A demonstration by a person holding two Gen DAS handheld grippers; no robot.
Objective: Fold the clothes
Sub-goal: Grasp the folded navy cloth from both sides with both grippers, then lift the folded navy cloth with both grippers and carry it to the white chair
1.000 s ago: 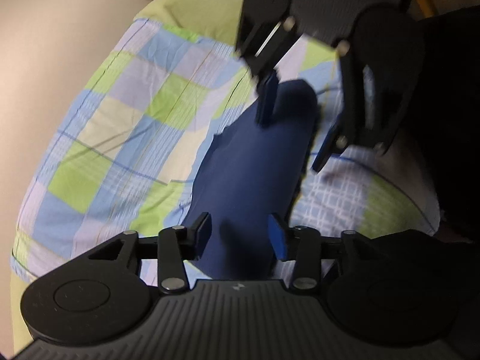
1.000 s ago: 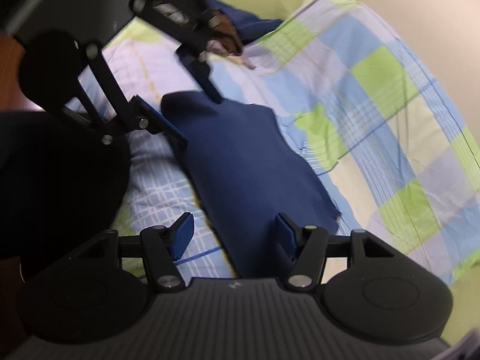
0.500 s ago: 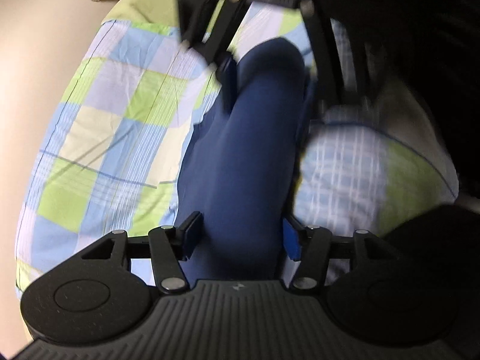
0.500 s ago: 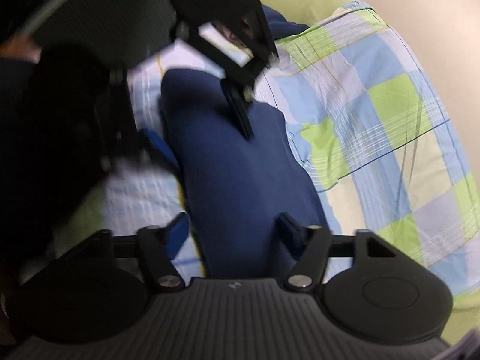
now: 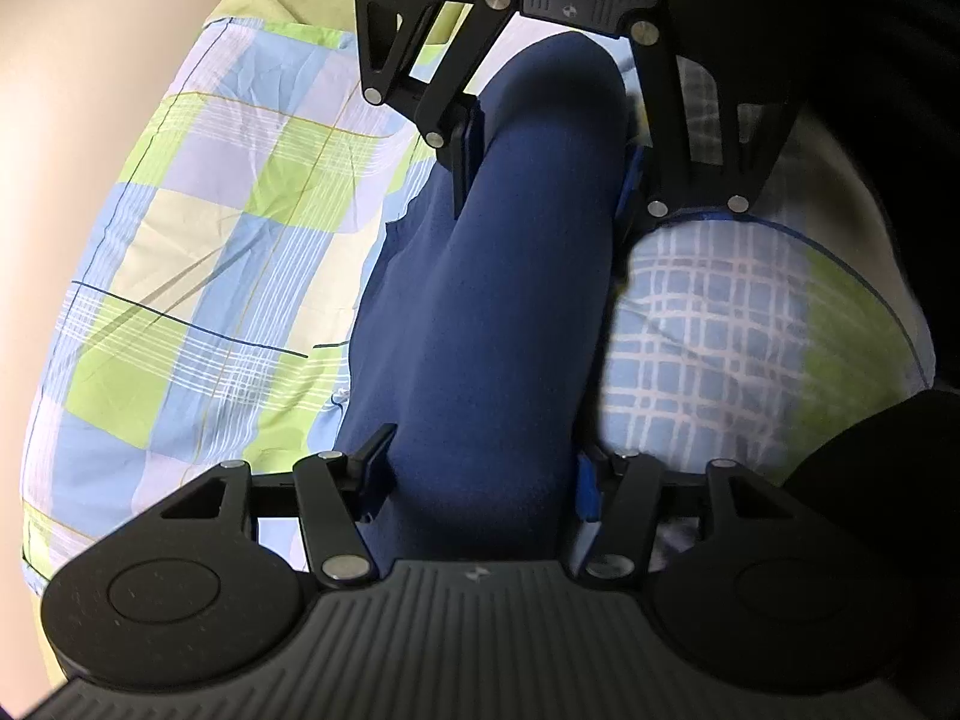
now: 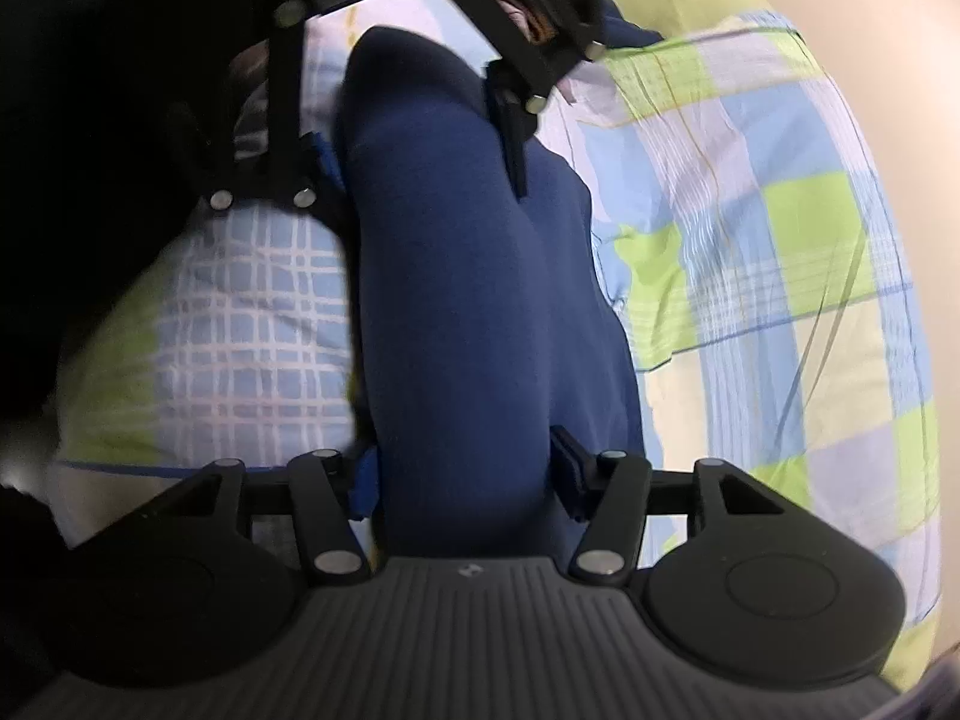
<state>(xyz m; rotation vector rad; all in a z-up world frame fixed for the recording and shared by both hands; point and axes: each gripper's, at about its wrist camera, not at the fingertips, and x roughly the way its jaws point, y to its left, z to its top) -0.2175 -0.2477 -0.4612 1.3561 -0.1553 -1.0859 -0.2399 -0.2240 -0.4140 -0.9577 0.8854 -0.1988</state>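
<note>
One checked blue, green and white bedsheet carries the long navy fabric garment, which lies along it between both tools. The left gripper and right gripper each straddle an end, fingers spread, pads beside the cloth, not visibly pinching. Close both evenly, then lift together so the fold stays square.

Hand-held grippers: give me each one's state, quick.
Left hand-held gripper: open, fingers on either side of the navy garment, not clamped.
Right hand-held gripper: open, straddling the other end of the garment.
</note>
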